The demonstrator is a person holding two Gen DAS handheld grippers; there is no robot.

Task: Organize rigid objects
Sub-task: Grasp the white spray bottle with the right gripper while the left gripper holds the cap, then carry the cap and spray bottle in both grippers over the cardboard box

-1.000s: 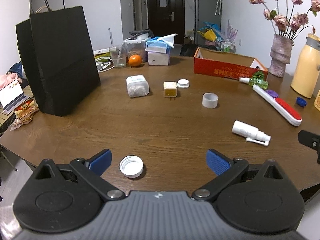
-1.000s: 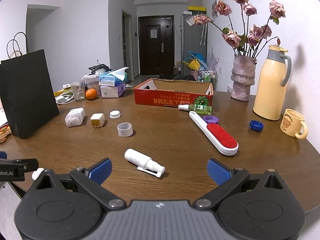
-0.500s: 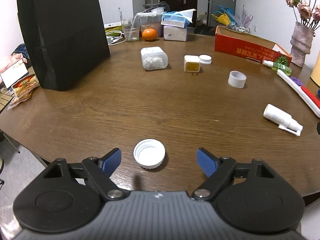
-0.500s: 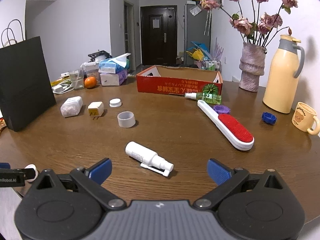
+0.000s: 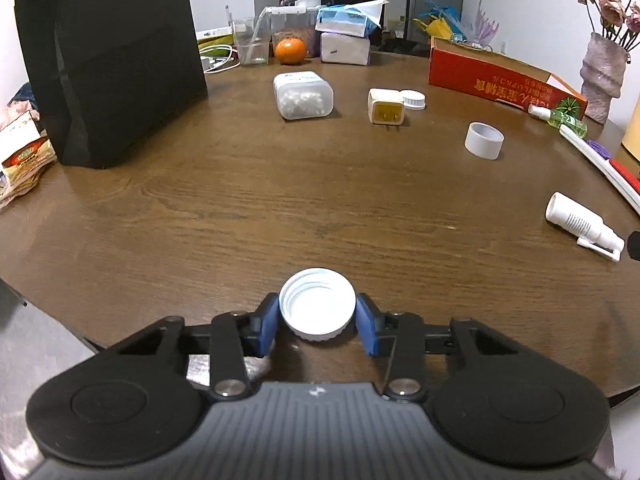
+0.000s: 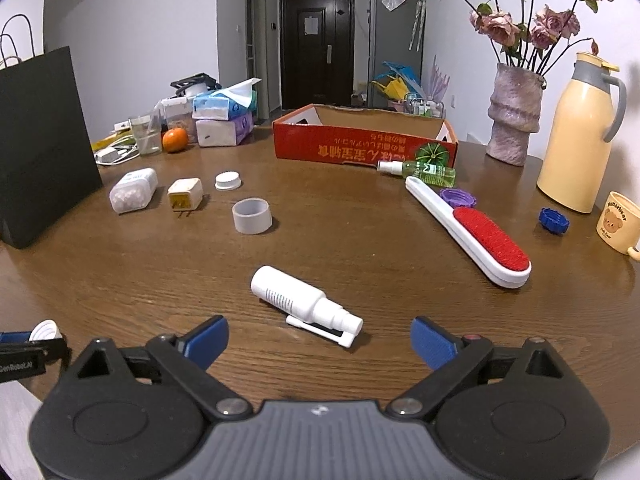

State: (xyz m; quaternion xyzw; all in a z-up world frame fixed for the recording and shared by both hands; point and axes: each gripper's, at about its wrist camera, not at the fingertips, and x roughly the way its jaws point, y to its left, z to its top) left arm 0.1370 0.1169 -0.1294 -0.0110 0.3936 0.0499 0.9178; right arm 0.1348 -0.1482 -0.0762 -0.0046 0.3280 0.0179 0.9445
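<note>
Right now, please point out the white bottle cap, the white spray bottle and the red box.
white bottle cap (image 5: pixel 317 304): left wrist view, its open inside.
white spray bottle (image 6: pixel 292 294): right wrist view, its body.
red box (image 6: pixel 360 150): right wrist view, its front wall.

A round wooden table (image 6: pixel 360 240) carries a white spray bottle (image 6: pixel 296 300), grey ring (image 6: pixel 252 216), plug (image 6: pixel 185 195), red lint brush (image 6: pixel 480 240), red box (image 6: pixel 360 144), black bag (image 6: pixel 40 140), and what may be a pill box (image 6: pixel 132 190).
</note>
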